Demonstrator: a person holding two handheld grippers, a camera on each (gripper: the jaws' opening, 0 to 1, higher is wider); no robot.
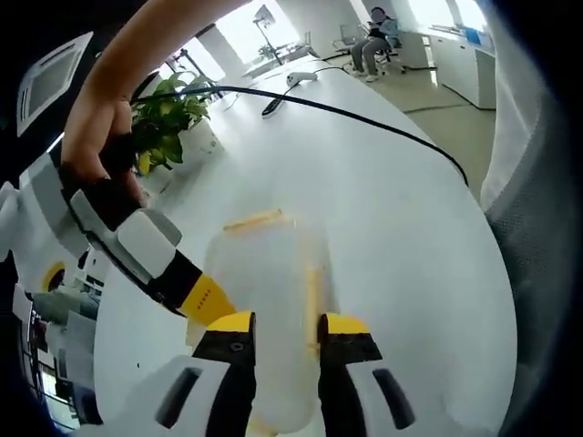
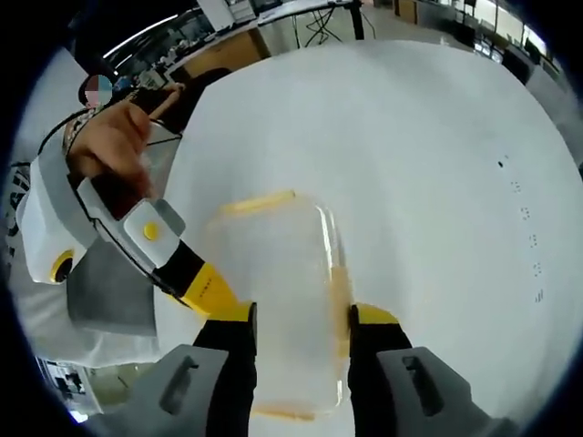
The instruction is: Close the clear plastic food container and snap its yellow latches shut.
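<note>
A clear, rounded-rectangular plastic food container (image 2: 278, 300) lies flat on the white table, its lid on. Thin yellow latches (image 2: 258, 202) run along its far end, its right side and its near end.

The clear plastic food container (image 2: 278, 300) is lying on the white table (image 2: 437, 155), its yellow latches (image 2: 258, 202) showing at the edges. The right gripper (image 2: 301, 339) is straddling it, jaws apart, while the left gripper (image 2: 182, 273) is reaching in beside it.
</note>
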